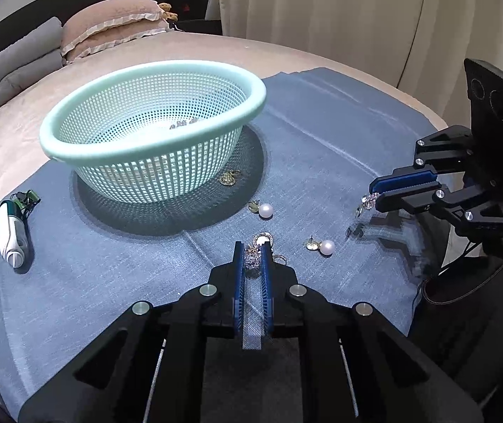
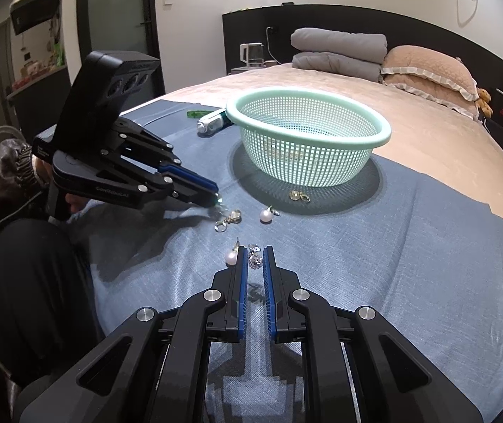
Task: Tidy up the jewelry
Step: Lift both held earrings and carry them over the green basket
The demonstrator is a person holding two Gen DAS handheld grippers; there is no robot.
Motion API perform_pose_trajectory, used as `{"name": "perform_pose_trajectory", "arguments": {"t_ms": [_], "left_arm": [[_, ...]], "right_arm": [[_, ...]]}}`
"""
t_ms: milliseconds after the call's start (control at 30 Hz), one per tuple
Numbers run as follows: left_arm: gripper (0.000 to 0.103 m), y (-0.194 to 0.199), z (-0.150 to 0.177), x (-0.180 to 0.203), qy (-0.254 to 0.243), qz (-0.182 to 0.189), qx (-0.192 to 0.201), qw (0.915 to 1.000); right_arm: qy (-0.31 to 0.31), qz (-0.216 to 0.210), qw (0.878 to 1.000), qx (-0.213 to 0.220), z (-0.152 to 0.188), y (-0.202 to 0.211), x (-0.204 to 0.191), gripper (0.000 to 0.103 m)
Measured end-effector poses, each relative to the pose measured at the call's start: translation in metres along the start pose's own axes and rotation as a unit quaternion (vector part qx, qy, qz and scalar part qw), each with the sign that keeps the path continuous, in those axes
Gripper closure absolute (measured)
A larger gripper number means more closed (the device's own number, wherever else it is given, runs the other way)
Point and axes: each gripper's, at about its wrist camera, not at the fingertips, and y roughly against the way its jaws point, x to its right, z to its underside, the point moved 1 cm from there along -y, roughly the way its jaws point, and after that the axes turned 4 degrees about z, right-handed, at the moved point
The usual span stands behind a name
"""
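Your left gripper [image 1: 252, 252] and right gripper [image 2: 255, 257] each pinch crystal jewelry; basket [image 1: 152, 130] stands far, pearl earrings [image 1: 323, 246] between.

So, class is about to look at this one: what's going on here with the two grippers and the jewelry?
A person holding a gripper in each hand is sorting jewelry on a blue cloth spread over a bed. The left gripper has its jaws closed on a crystal earring at cloth level. The right gripper holds another crystal piece, lifted slightly. Two pearl earrings and a gold piece lie loose beside the mint basket, which already has some jewelry inside.
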Motion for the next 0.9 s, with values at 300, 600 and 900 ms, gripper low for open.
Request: {"name": "perform_pose_trajectory", "arguments": {"t_ms": [300,600,900], "left_arm": [[0.093,0.055,-0.036,-0.017,-0.026,-0.047,0.026,0.9982],[0.093,0.080,-0.079,-0.045,-0.038,-0.082,0.042,0.9951],[0.093,0.040,-0.090,-0.065,-0.033,-0.052,0.024,0.9978]], "right_arm": [[0.044,0.017,0.998,0.048,-0.055,0.015,0.007,0.094],[0.080,0.021,0.992,0.098,-0.122,0.016,0.022,0.094],[0.086,0.008,0.995,0.056,-0.128,-0.039,0.032,0.094]]}}
